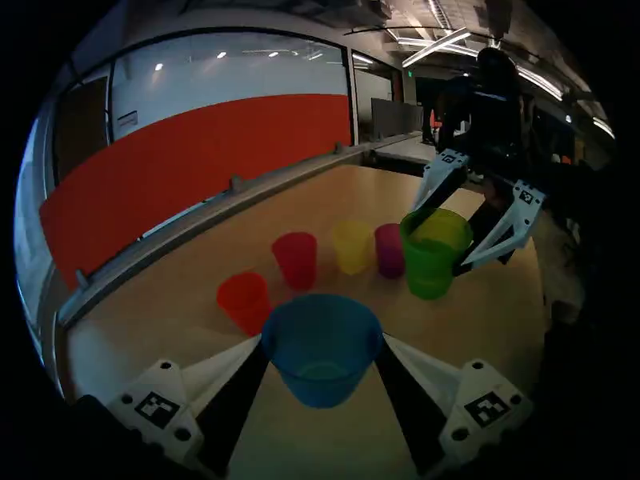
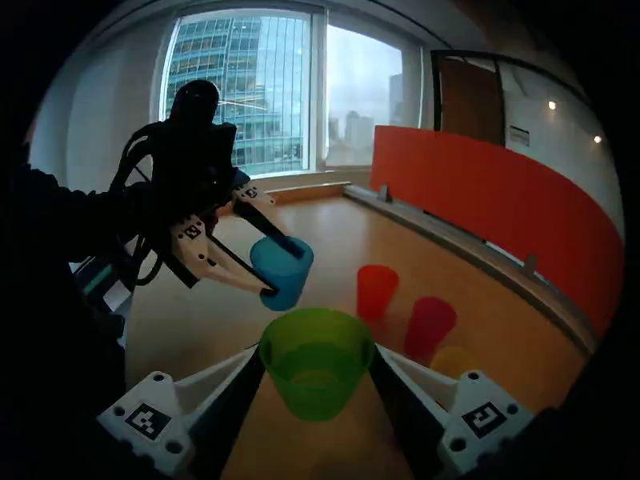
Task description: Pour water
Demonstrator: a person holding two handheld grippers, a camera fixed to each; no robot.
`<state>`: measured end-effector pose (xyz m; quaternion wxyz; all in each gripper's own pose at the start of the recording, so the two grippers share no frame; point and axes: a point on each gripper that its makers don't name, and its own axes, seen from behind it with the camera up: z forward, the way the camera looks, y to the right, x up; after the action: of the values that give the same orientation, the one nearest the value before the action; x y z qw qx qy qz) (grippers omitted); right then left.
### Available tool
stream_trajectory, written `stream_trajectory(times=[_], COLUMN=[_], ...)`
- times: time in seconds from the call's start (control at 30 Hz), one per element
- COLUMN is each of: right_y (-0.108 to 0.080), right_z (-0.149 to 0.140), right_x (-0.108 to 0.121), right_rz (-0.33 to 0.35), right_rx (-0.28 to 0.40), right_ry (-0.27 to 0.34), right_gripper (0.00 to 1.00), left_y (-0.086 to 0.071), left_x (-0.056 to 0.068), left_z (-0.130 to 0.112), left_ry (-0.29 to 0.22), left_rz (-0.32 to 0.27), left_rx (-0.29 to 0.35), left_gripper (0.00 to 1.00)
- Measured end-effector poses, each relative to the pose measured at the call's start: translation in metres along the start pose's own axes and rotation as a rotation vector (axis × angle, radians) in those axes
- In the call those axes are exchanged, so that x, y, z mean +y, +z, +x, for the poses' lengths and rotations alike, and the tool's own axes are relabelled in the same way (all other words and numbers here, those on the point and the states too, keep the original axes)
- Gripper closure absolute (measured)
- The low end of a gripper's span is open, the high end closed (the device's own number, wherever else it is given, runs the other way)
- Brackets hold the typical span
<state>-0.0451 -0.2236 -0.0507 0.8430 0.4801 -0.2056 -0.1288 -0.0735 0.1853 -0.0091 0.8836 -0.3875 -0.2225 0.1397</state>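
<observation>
**Two translucent cups held face to face over the table**

The left gripper (image 1: 322,340) has its fingers pinching a blue cup (image 1: 320,376), one finger pressed to each side just below the rim. The cup is translucent plastic, tapering toward its base, with its mouth open upward. A paler patch sits low inside it, but I cannot tell whether that is water. In the right gripper view the same cup shows farther off, tipped slightly in the fingers and apparently held off the table (image 1: 352,192).

The right gripper (image 2: 316,352) likewise pinches a green cup (image 2: 318,384) between both fingers, gripped at its upper wall. This cup is also translucent and tapered, upright, with a darker band across its lower inside that may be a liquid level. In the left gripper view it shows across the table, its rim bright yellow-green where light passes through.

Four more cups stand upside down in a loose arc on the light wooden table between the two held cups: an orange cup (image 1: 244,300) nearest the blue one, then a red cup (image 1: 296,258), a yellow cup (image 1: 352,244) and a purple cup (image 1: 390,250), the last just beside the green cup.

A red wall panel (image 1: 200,160) runs along the table's far edge, and a large window (image 2: 240,88) stands behind the left gripper.
</observation>
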Motion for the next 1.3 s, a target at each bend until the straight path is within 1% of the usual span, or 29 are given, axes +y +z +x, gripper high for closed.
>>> stream_trajectory(times=[0.2,0.37,0.6,0.77,0.97,1.3], right_y=[0.011,0.02,0.03,0.036,0.04,0.045], right_z=[-0.015,-0.027,-0.045,-0.052,-0.059,-0.065], right_x=[0.0,-0.001,-0.002,-0.002,0.001,0.002], right_rz=[0.01,0.025,0.033,0.038,0.035,0.034], right_rx=[-0.044,-0.076,-0.119,-0.139,-0.159,-0.167], right_ry=[-0.008,-0.004,-0.018,-0.021,-0.027,-0.02], right_gripper=[0.09,0.09,0.09,0.09,0.09,0.09], left_y=[0.01,0.019,0.029,0.036,0.041,0.046], left_x=[0.002,0.005,0.012,0.015,0.019,0.021], left_z=[-0.014,-0.03,-0.046,-0.053,-0.06,-0.066], left_ry=[0.02,0.032,0.045,0.056,0.057,0.05], left_rz=[-0.026,-0.052,-0.094,-0.104,-0.124,-0.134], left_rx=[-0.06,-0.119,-0.165,-0.185,-0.198,-0.201], left_gripper=[0.12,0.12,0.12,0.12,0.12,0.12])
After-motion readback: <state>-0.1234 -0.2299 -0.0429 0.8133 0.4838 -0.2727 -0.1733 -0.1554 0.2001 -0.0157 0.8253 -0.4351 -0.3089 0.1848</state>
